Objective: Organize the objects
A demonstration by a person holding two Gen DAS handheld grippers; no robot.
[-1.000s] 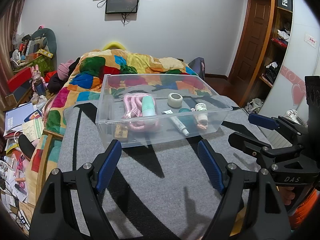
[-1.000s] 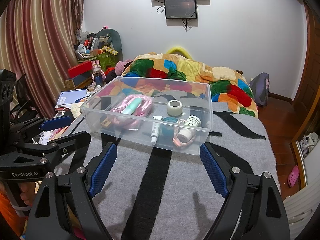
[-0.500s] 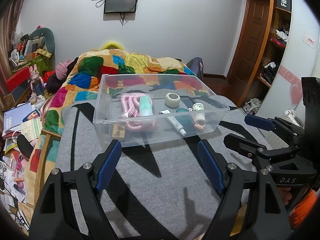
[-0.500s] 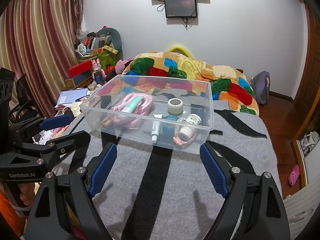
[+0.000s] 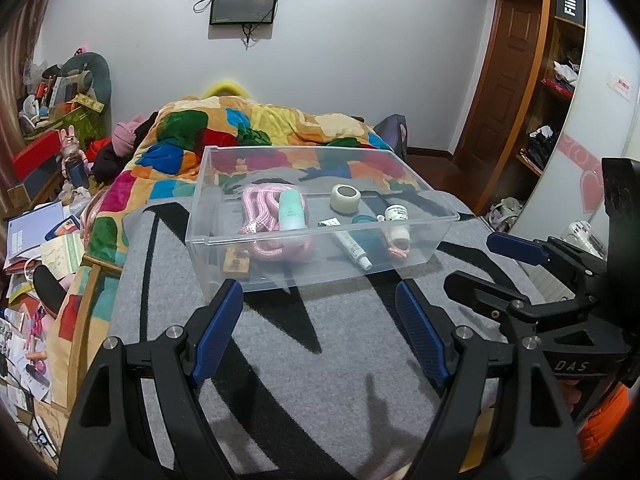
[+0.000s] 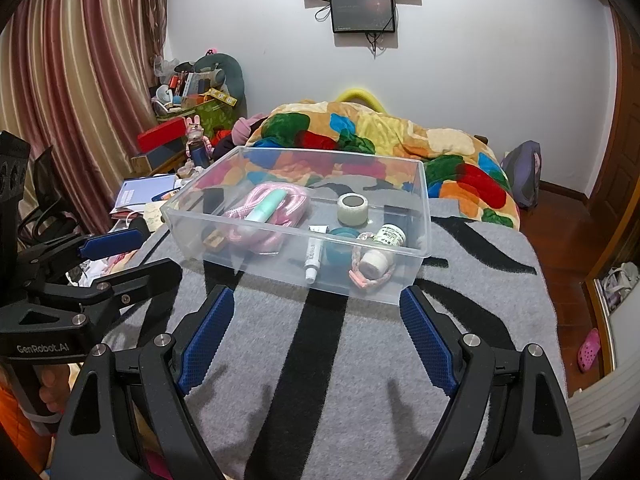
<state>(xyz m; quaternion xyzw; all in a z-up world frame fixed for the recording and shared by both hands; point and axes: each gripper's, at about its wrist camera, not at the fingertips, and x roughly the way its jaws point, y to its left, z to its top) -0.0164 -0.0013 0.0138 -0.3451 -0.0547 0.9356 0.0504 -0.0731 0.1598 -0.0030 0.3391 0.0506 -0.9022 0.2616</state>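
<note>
The clear plastic bin (image 5: 320,236) sat at the centre of both views on the grey and black striped blanket (image 5: 320,360), and everything small enough to sort seemed to be inside it already. In the left half lay the pink rope (image 5: 260,216) with a mint green bottle (image 5: 291,210) across it, and a small brown block (image 5: 236,261) sat near the front left corner. Toward the right were the roll of tape (image 5: 346,198), a white tube (image 5: 354,247), a teal lid (image 5: 363,220) and a white bottle (image 5: 397,224) lying on a pink braided band (image 6: 370,274).

The left gripper (image 5: 320,332) filled the lower part of its own frame, its blue pads spread wide with nothing between them. The right gripper (image 6: 316,332) matched it, equally wide apart and carrying nothing (each also showed at the edge of the other's view).

No loose item showed on the blanket in front of either gripper, so I judged the gathering done, or nearly so. What remained, if anything, was probably moving the bin itself, and neither gripper touched it.
</note>
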